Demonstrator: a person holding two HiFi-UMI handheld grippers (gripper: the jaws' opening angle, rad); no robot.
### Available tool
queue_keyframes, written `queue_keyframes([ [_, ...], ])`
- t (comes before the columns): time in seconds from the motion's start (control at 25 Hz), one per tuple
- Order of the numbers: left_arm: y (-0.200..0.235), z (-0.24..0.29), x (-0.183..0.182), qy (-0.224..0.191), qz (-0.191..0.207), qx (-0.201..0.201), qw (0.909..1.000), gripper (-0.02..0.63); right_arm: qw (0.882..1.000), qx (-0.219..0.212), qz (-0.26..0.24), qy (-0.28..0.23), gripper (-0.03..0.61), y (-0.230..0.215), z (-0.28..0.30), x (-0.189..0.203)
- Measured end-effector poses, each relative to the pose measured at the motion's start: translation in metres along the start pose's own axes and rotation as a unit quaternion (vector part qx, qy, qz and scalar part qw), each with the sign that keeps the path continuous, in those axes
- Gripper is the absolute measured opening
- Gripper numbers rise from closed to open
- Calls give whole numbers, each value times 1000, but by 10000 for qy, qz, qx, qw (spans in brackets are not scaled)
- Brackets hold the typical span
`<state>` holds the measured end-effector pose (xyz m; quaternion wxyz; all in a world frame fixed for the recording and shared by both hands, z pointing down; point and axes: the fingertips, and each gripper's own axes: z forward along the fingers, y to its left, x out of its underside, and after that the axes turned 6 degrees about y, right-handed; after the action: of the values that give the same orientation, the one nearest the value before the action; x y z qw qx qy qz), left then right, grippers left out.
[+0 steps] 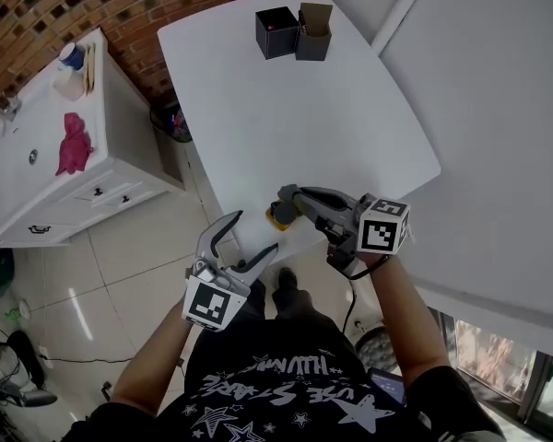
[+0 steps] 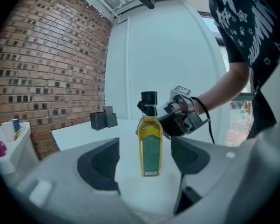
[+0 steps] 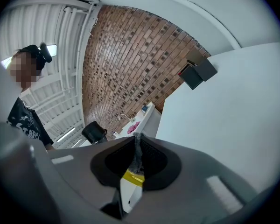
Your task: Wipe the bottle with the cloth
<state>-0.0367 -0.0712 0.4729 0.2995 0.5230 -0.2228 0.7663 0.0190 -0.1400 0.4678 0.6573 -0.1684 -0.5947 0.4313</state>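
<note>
An olive-oil bottle (image 2: pixel 150 141) with a black cap and a green label stands upright on the white table (image 1: pixel 286 109), close to its near edge. From above, the bottle (image 1: pixel 279 215) shows as a small yellow spot. My left gripper (image 1: pixel 255 231) is open and hangs over the floor just short of the table edge. In the left gripper view my left gripper (image 2: pixel 144 164) frames the bottle without touching it. My right gripper (image 1: pixel 287 194) is at the bottle's neck, shut on a thin grey cloth (image 3: pixel 136 154). A yellow patch shows under the cloth.
Two dark boxes (image 1: pixel 277 31) (image 1: pixel 314 33) stand at the table's far end. A white cabinet (image 1: pixel 101 168) with a sink and a pink rag (image 1: pixel 74 143) is at the left, against the brick wall. Tiled floor lies between the cabinet and the table.
</note>
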Motion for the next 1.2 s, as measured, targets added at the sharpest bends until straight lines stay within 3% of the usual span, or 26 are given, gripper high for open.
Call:
queue_keyframes([
  [0.56, -15, -2, 11, 334, -313, -96, 9989, 344, 9972, 312, 352, 585, 38, -42, 11, 44],
  [1.2, -17, -7, 39, 573, -633, -551, 9948, 344, 9921, 873, 88, 895, 38, -59, 18, 62],
])
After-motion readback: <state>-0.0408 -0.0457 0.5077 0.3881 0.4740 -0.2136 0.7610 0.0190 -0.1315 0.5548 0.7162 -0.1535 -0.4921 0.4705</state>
